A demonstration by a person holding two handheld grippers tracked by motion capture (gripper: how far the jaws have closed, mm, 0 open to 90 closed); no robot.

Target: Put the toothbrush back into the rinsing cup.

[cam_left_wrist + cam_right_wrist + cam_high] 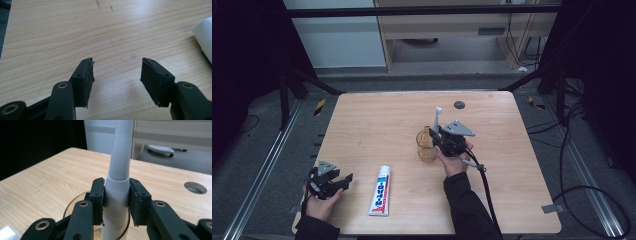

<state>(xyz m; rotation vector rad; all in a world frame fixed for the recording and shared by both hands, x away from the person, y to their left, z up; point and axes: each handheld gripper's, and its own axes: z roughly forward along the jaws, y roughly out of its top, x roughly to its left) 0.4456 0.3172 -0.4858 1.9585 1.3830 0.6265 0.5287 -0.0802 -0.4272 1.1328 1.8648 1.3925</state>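
Note:
A white and grey electric toothbrush stands upright with its lower end inside an amber glass cup near the table's middle. My right gripper is shut on the toothbrush handle, its pads pressing both sides just above the cup rim. A white toothpaste tube with red and blue print lies flat near the front edge. My left gripper rests low at the front left, open, with bare wood between its jaws. One white corner of the tube shows at the right in the left gripper view.
The wooden table has a round cable hole near its far edge, also the hole seen beyond the toothbrush. Black frame bars and cables surround the table. Bare wood lies between the tube and the cup.

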